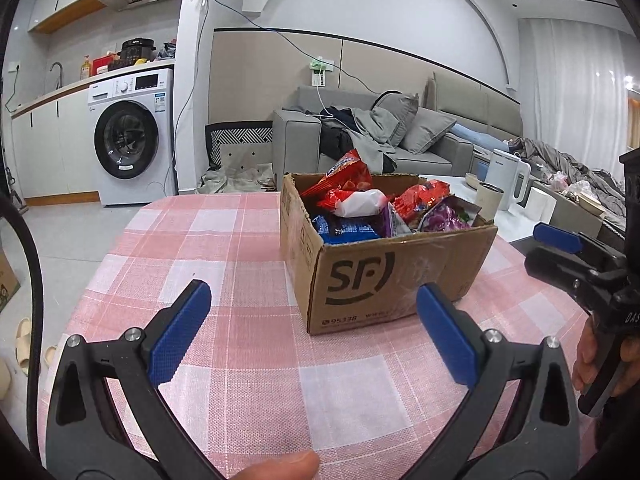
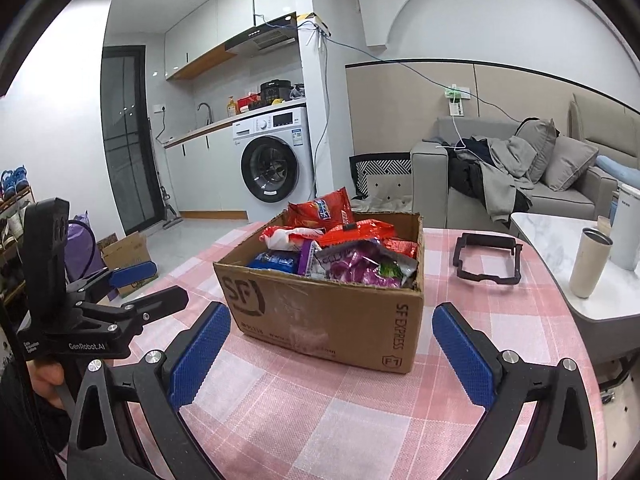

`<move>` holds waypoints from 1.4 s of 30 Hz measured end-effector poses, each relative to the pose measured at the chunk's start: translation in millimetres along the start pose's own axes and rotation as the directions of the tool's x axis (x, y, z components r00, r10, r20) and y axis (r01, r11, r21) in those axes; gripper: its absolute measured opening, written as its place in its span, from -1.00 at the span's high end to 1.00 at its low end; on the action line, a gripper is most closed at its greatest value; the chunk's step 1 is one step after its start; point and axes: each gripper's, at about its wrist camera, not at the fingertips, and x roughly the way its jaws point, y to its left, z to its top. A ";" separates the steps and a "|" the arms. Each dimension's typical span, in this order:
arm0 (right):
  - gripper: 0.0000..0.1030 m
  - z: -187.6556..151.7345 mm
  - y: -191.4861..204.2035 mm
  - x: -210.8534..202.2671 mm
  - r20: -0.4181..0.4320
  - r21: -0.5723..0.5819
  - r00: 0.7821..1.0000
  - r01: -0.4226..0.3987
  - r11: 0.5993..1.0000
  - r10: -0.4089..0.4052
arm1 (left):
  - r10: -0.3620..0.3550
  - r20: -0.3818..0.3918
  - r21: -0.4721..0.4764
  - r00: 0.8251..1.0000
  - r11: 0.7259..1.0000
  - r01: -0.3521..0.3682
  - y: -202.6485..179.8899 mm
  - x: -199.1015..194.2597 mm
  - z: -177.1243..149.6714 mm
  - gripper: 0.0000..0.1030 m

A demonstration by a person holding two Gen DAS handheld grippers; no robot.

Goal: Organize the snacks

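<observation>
A brown SF cardboard box point(image 1: 384, 276) point(image 2: 332, 320) stands on the pink checked tablecloth point(image 1: 224, 248) point(image 2: 360, 420). It holds several snack packs: red bags point(image 1: 344, 176) point(image 2: 320, 210), a white and red pack point(image 1: 358, 202), a blue pack point(image 1: 348, 230) point(image 2: 274, 260) and a purple bag point(image 1: 444, 216) point(image 2: 356, 266). My left gripper point(image 1: 314, 332) is open and empty, just in front of the box. My right gripper point(image 2: 332, 352) is open and empty, also in front of the box. Each shows at the edge of the other's view point(image 1: 560, 248) point(image 2: 140, 284).
A black plastic frame point(image 2: 488, 258) lies on the cloth right of the box. A marble side table point(image 2: 560, 240) holds a beige tumbler point(image 2: 590, 262) and a white kettle point(image 1: 508, 178). A grey sofa point(image 1: 400, 140), washing machine point(image 1: 128, 136) and floor box point(image 2: 128, 256) stand behind.
</observation>
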 end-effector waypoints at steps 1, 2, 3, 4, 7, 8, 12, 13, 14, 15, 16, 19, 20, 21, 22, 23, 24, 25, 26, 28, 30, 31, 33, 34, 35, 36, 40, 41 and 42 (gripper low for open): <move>-0.99 -1.3 -1.9 0.5 0.005 0.005 1.000 -0.001 1.000 0.001 | 0.002 0.000 0.003 1.000 1.000 -0.002 -0.3 1.1 -1.9 -0.99; -0.99 -3.2 -3.7 0.8 0.009 0.012 1.000 -0.002 1.000 0.002 | 0.002 -0.001 0.003 1.000 1.000 -0.002 -0.4 2.3 -2.8 -0.99; -0.99 -4.8 -5.7 1.7 0.011 0.020 1.000 -0.003 1.000 0.003 | 0.003 -0.005 0.002 1.000 1.000 -0.003 -0.3 4.4 -4.1 -0.99; -0.99 -5.8 -7.7 2.5 0.014 0.027 1.000 -0.001 1.000 0.001 | 0.005 -0.008 0.000 1.000 1.000 -0.005 0.0 5.6 -4.8 -0.99; -0.99 -8.4 -13.7 4.0 0.020 0.046 1.000 0.011 0.999 -0.012 | 0.011 -0.006 -0.006 1.000 1.000 -0.011 1.5 8.2 -8.9 -0.99; -0.99 -9.9 -15.7 4.5 0.024 0.053 1.000 0.014 0.998 -0.015 | 0.011 -0.007 -0.008 1.000 1.000 -0.011 2.1 9.8 -10.2 -0.99; -0.99 -14.1 -21.6 4.1 0.042 0.070 0.999 0.024 0.997 -0.027 | 0.017 -0.002 -0.009 1.000 1.000 -0.017 0.9 12.6 -13.1 -0.99; -0.99 -15.2 -22.5 3.7 0.048 0.071 0.998 0.032 0.997 -0.036 | 0.019 -0.001 -0.006 1.000 1.000 -0.019 0.9 13.3 -13.5 -0.99; -0.99 -16.2 -22.9 2.4 0.057 0.069 0.997 0.041 0.997 -0.045 | 0.021 -0.002 -0.003 1.000 1.000 -0.021 0.2 13.9 -13.6 -0.99; -0.99 -17.2 -23.0 1.3 0.066 0.066 0.997 0.047 0.997 -0.051 | 0.021 -0.003 -0.002 1.000 1.000 -0.021 -0.2 15.0 -13.5 -0.99; -0.99 -18.1 -22.9 0.0 0.070 0.066 0.996 0.049 0.997 -0.054 | 0.019 -0.002 -0.003 1.000 1.000 -0.019 0.0 15.5 -13.5 -0.99; -1.00 -19.9 -21.5 -1.2 0.074 0.056 0.996 0.048 0.997 -0.052 | 0.020 0.000 -0.004 1.000 1.000 -0.020 -0.2 16.8 -13.9 -0.99; -0.99 -20.8 -20.4 -0.6 0.075 0.049 0.996 0.051 0.997 -0.055 | 0.019 0.001 -0.004 1.000 1.000 -0.019 0.3 14.7 -14.3 -0.99; -0.99 -21.2 -19.9 0.0 0.073 0.045 0.996 0.050 0.998 -0.053 | 0.019 0.001 -0.005 1.000 1.000 -0.019 0.6 15.1 -14.5 -0.99; -0.99 -21.8 -18.9 0.9 0.069 0.041 0.996 0.046 0.998 -0.048 | 0.020 0.000 -0.006 1.000 1.000 -0.020 0.8 15.8 -14.6 -0.99; -0.99 -23.0 -17.9 2.3 0.066 0.036 0.997 0.043 0.998 -0.046 | 0.020 -0.001 -0.007 1.000 1.000 -0.020 1.1 16.0 -14.7 -0.99; -0.99 -23.1 -17.5 2.9 0.061 0.033 0.997 0.042 0.999 -0.044 | 0.019 0.000 -0.009 1.000 1.000 -0.019 1.6 14.8 -15.0 -0.99; -0.99 -22.9 -16.9 3.0 0.061 0.030 0.997 0.042 0.999 -0.043 | 0.018 0.001 -0.011 1.000 1.000 -0.018 1.5 14.0 -15.1 -0.99; -1.00 -22.6 -16.5 3.2 0.063 0.027 0.997 0.040 0.999 -0.042 | 0.018 0.001 -0.013 1.000 1.000 -0.018 1.7 14.2 -15.0 -0.99; -1.00 -23.5 -16.5 3.1 0.065 0.025 0.997 0.042 0.999 -0.043 | 0.018 0.003 -0.017 1.000 1.000 -0.017 2.1 14.2 -15.0 -0.99; -1.00 -23.7 -16.0 2.0 0.071 0.022 0.997 0.043 0.999 -0.044 | 0.015 0.003 -0.018 1.000 1.000 -0.015 3.8 13.9 -15.6 -0.99; -1.00 -24.4 -15.4 1.5 0.073 0.020 0.996 0.044 0.999 -0.045 | 0.015 0.004 -0.018 1.000 1.000 -0.015 4.0 14.4 -15.6 -0.99; -1.00 -24.8 -14.8 1.4 0.077 0.015 0.996 0.044 0.999 -0.045 | 0.015 0.003 -0.018 1.000 1.000 -0.015 4.2 14.2 -15.7 -0.99; -1.00 -25.0 -14.4 1.5 0.078 0.012 0.996 0.044 0.999 -0.045 | 0.017 0.004 -0.019 1.000 1.000 -0.017 4.2 14.0 -15.8 -0.99; -1.00 -25.0 -14.0 2.0 0.078 0.010 0.996 0.043 0.999 -0.043 | 0.020 0.005 -0.020 1.000 1.000 -0.019 4.7 14.5 -15.7 -0.99; -1.00 -25.1 -14.1 2.3 0.076 0.008 0.996 0.043 0.999 -0.043 | 0.018 0.007 -0.021 1.000 1.000 -0.018 5.1 13.9 -16.4 -0.99; -1.00 -25.1 -14.2 2.7 0.074 0.010 0.996 0.041 0.999 -0.041 | 0.020 0.011 -0.020 1.000 1.000 -0.020 5.1 12.7 -17.9 -0.99; -1.00 -25.1 -14.6 3.4 0.074 0.011 0.996 0.040 0.999 -0.041 | 0.020 0.011 -0.019 1.000 1.000 -0.020 5.3 13.2 -17.9 -0.99; -1.00 -25.2 -14.2 2.7 0.073 0.009 0.996 0.041 0.999 -0.041 | 0.019 0.010 -0.020 1.000 1.000 -0.019 5.2 12.9 -18.0 -0.99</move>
